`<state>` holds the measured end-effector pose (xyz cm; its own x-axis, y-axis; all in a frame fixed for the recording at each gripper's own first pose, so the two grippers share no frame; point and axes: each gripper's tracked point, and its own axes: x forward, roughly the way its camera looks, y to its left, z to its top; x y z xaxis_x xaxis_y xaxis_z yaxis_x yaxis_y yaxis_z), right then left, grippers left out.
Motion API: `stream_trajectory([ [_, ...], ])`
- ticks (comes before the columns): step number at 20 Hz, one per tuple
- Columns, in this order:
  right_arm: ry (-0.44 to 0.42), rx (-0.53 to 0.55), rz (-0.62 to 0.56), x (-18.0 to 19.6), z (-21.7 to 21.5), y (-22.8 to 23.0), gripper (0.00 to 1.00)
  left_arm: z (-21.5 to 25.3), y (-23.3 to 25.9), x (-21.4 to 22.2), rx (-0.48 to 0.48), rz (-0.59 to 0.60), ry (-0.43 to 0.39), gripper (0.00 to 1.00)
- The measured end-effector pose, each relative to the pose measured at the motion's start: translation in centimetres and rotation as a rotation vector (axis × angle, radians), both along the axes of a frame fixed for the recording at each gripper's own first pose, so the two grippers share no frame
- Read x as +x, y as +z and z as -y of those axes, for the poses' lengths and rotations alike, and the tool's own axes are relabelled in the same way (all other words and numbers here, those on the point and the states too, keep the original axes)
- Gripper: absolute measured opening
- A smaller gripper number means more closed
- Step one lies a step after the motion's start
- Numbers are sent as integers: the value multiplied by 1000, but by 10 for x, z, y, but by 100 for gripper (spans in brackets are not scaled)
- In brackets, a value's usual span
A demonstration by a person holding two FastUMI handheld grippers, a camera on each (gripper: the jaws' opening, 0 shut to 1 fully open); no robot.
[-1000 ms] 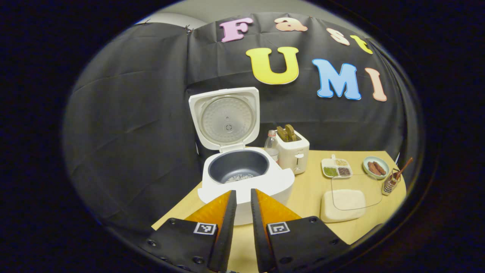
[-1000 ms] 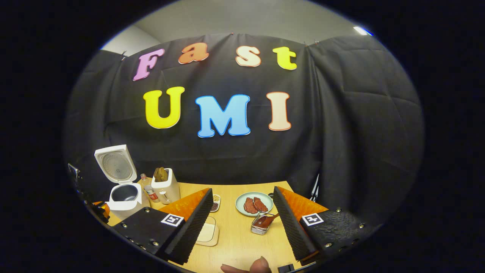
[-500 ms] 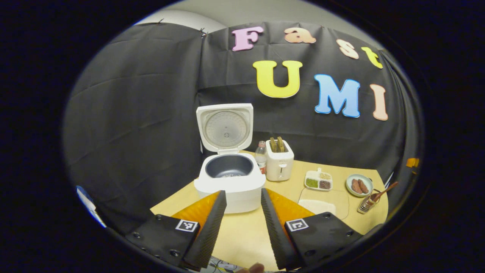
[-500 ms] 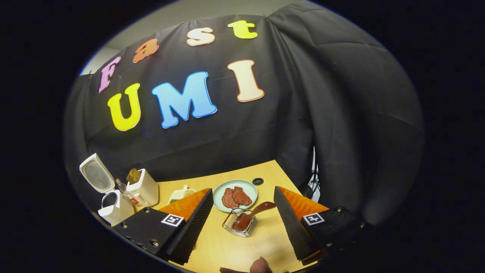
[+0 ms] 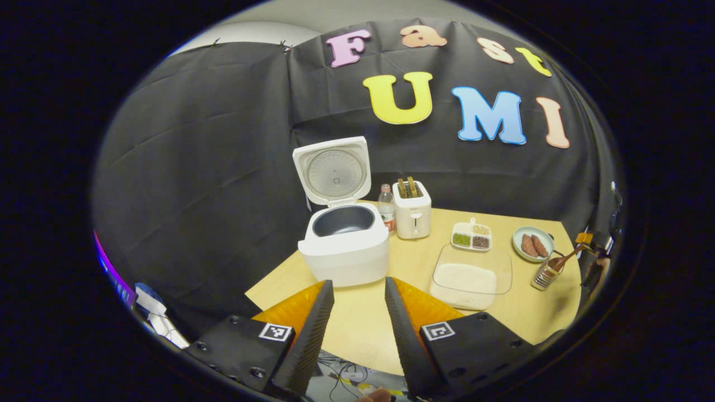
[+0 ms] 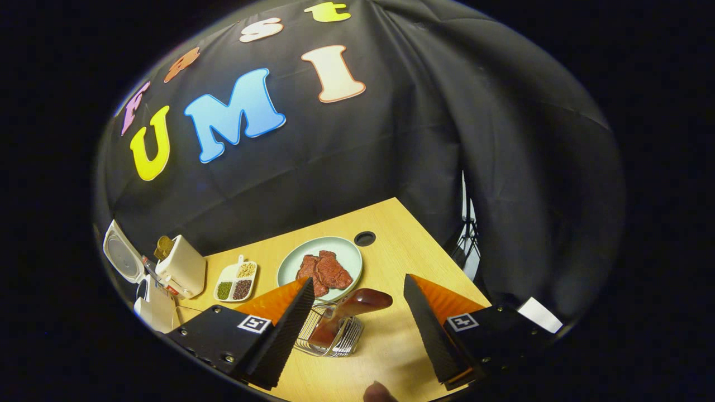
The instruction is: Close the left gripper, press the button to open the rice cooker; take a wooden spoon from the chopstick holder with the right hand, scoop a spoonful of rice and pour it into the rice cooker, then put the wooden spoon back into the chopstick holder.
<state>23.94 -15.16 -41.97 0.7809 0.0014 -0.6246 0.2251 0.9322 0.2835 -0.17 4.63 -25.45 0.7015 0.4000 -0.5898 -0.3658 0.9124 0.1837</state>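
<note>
We note rice cooker lid up, button step done; left gripper has backed off since half second ago, cooker now well ahead of its tips, fingers parted, nothing between, touching nothing. Right gripper has closed in on chopstick holder: holder now just ahead, between its wide-open fingers, wooden spoon leaning right inside, not yet gripped. We judge spoon pickup next. Rice tray right of left gripper.

Rice cooker edge-cut; wooden spoon bowl hidden.
</note>
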Motion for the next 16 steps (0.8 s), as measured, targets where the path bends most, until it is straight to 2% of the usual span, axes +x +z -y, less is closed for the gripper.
stream_trajectory([
  [2,19,25,-51,3,-9,-18,98,2,4,0,16,-3,1,70],
  [3,28,34,-64,2,-13,-24,91,3,7,-4,20,-3,3,70],
  [5,37,26,-76,3,-15,-33,84,4,8,-11,23,-8,6,70],
  [6,29,32,-77,0,-16,-29,84,4,8,-15,24,-12,7,70],
  [7,28,41,-81,3,-21,-32,60,4,6,-15,23,-14,7,69],
  [8,34,62,-85,3,-25,-24,53,4,6,-16,25,-13,7,69],
  [10,21,75,-98,9,-30,-33,32,8,5,-17,27,-16,-2,70],
  [11,-1,97,-98,15,-33,-32,25,10,3,-19,27,-20,-6,70],
  [14,-13,160,-100,16,-43,-23,25,8,2,-23,18,-15,1,71],
  [15,-13,172,-100,18,-45,-26,17,7,1,-25,12,-10,9,70],
  [16,-15,180,-103,17,-46,-23,16,5,1,-27,5,-5,17,70],
])
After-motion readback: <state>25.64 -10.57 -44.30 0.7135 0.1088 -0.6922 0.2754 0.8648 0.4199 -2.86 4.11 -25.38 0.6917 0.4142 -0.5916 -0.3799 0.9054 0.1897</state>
